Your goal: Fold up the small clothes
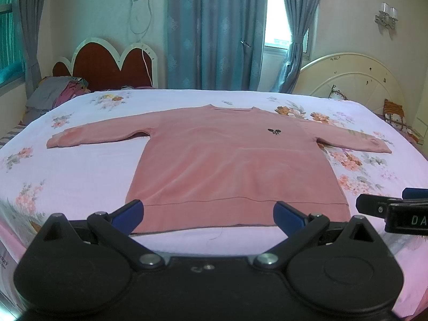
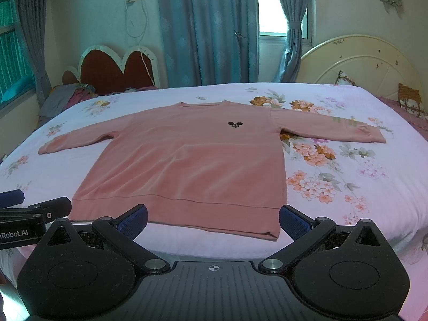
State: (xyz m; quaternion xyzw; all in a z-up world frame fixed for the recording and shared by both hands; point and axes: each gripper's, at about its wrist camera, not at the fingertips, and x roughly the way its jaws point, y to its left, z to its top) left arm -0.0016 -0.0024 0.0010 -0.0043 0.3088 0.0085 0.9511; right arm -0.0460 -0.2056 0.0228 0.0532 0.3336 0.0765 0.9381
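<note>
A pink long-sleeved sweater [image 1: 230, 165] lies flat and face up on the bed, both sleeves spread out, a small black emblem [image 1: 274, 131] on its chest. In the left wrist view my left gripper [image 1: 208, 215] hovers open just in front of the hem, blue pads wide apart, nothing between them. In the right wrist view the same sweater [image 2: 192, 165] lies ahead, and my right gripper [image 2: 213, 220] is open over the hem's right part. The right gripper's side [image 1: 396, 208] shows at the left view's right edge.
The bed sheet [image 1: 80, 176] is white-pink with flower prints. A red heart-shaped headboard [image 1: 107, 64] and a pile of clothes [image 1: 61, 91] stand at the far left, a cream headboard [image 1: 355, 77] and cushions [image 1: 396, 115] at the right. Blue curtains [image 1: 214, 32] hang behind.
</note>
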